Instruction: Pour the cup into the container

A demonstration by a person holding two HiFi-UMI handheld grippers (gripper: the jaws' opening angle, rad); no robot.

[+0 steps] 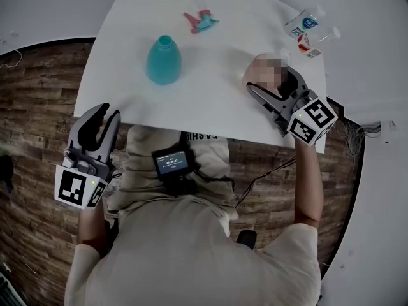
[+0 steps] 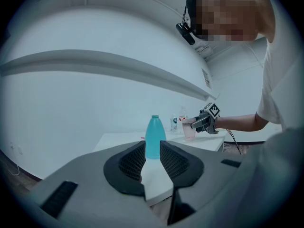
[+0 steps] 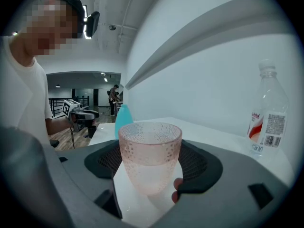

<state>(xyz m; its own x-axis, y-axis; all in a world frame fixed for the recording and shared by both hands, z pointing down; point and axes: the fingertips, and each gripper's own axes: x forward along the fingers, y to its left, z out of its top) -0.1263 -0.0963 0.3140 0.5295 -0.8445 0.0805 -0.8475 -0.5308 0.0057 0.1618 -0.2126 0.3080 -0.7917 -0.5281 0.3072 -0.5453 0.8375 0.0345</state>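
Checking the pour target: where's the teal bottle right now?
Head view: teal bottle stands upright on the white table, left of centre; the spray head lies beyond it, and the cup in the right gripper is off to its right.

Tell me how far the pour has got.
Done: the spray head lies off the teal bottle, whose neck stands open. In hand: the right gripper has its jaws against the sides of the pink cup, upright, liquid inside. Left: carry the cup to the bottle and pour; the left gripper hangs open and empty off the edge of the table.
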